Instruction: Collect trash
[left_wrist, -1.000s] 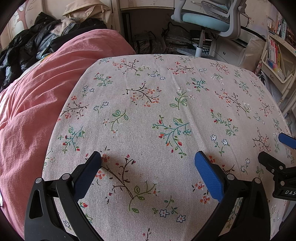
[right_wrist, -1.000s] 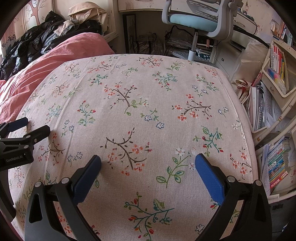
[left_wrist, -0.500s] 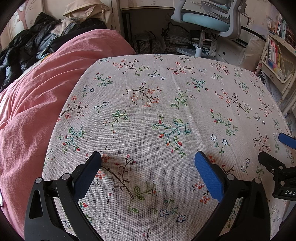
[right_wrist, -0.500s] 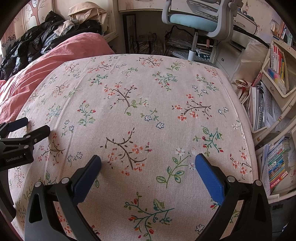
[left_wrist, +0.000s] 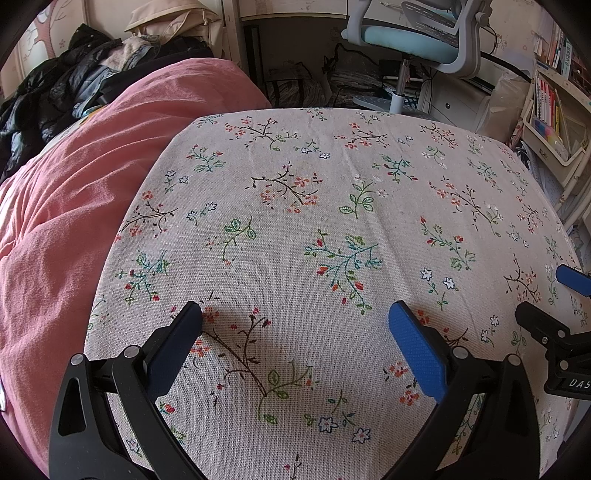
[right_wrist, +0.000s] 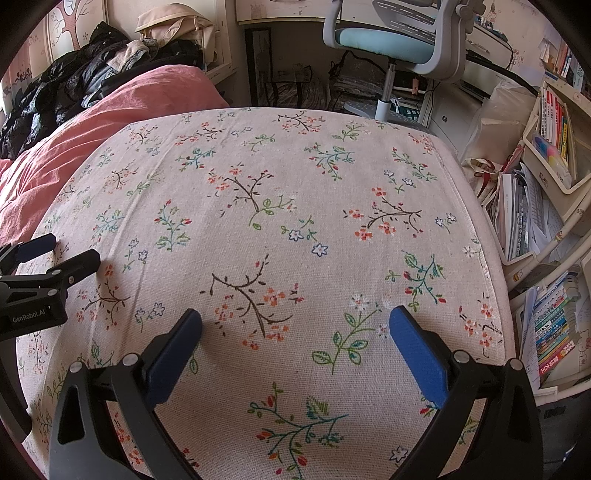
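Note:
No trash shows in either view. My left gripper (left_wrist: 295, 317) is open and empty, held low over a floral cloth (left_wrist: 332, 229) that covers a flat surface. My right gripper (right_wrist: 295, 317) is open and empty over the same cloth (right_wrist: 280, 192). The right gripper shows at the right edge of the left wrist view (left_wrist: 546, 302). The left gripper shows at the left edge of the right wrist view (right_wrist: 55, 254). The two grippers are side by side and apart.
A pink duvet (left_wrist: 74, 192) lies left of the cloth, with dark clothes (left_wrist: 48, 99) piled behind it. A blue-seated office chair (right_wrist: 399, 48) stands beyond the far edge. Shelves of books and papers (right_wrist: 546, 229) stand along the right.

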